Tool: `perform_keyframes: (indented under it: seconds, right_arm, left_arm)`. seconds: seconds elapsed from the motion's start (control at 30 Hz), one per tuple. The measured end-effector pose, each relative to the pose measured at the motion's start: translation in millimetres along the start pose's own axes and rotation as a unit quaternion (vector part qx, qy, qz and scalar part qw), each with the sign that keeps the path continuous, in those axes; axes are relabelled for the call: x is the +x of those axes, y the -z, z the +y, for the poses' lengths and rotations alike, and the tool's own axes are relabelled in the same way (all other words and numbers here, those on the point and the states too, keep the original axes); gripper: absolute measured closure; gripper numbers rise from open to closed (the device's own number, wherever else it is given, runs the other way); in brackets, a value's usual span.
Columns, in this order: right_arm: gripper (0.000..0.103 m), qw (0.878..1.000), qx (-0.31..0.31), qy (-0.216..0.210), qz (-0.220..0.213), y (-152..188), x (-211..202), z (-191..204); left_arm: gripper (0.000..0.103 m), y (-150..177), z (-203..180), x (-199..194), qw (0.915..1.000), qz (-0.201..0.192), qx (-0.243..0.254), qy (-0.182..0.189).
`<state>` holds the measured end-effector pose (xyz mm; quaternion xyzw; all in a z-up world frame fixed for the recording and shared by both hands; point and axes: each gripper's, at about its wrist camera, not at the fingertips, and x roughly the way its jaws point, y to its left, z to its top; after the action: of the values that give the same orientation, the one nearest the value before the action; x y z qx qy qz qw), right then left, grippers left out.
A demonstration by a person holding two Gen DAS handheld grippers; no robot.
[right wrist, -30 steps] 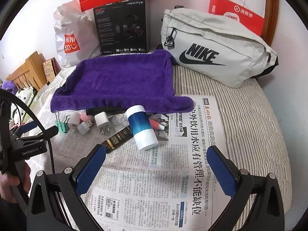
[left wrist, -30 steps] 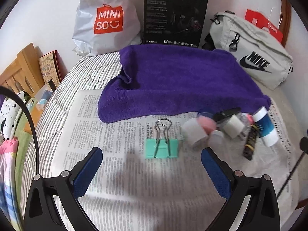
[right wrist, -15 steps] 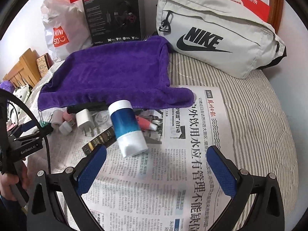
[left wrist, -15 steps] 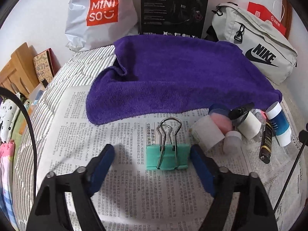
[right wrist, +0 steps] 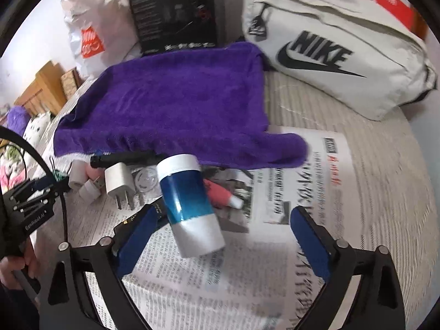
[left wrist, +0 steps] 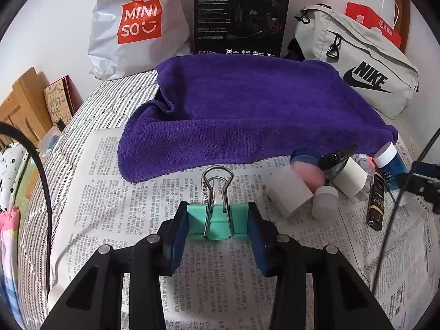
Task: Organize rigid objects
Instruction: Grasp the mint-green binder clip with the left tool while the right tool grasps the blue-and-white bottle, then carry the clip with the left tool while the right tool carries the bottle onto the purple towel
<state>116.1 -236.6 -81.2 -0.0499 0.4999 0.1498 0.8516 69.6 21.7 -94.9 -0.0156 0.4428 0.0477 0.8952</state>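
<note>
Our left gripper (left wrist: 217, 224) has just been closing its jaws — they now pinch the green binder clip (left wrist: 216, 221) by its two sides, flat on the newspaper (left wrist: 123, 209) just near the purple towel (left wrist: 247, 110), probably the sorting spot. Our right gripper (right wrist: 222, 231) has its jaws spread, just narrowing, the blue-and-white bottle (right wrist: 189, 203) lying between them untouched — we judge it the next pick.
</note>
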Motion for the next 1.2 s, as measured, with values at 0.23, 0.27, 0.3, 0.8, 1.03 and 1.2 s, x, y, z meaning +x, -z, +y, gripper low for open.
perform_keyframes:
  seconds: [0.23,0.27,0.3,0.8,1.03,1.2]
  right_arm:
    - [0.038,0.999,-0.003,-0.035,0.006,-1.8,16.7,4.1]
    - [0.040,0.999,-0.002,-0.038,0.004,-2.4,17.2,3.8]
    - [0.043,0.999,-0.003,-0.040,0.005,-3.1,17.2,4.3]
    - [0.067,0.999,-0.005,-0.039,0.012,0.4,13.6,4.3]
    - [0.067,0.999,-0.006,-0.034,0.007,2.5,-2.3,-0.9]
    - [0.067,0.999,-0.001,-0.038,0.002,2.0,-13.5,-3.6]
  left_arm:
    - [0.064,-0.2,0.0,0.0,1.0000,-0.001,0.000,0.000]
    - [0.064,-0.4,-0.1,0.1,1.0000,-0.001,0.000,0.000]
    - [0.064,-0.5,0.0,0.2,1.0000,-0.001,-0.001,0.000]
    - [0.064,-0.7,-0.3,0.3,1.0000,-0.001,-0.005,0.004]
    - [0.064,-1.0,4.9,-5.9,0.9998,0.003,-0.016,0.006]
    - [0.064,-2.9,13.7,-17.9,0.9996,-0.004,-0.025,0.009]
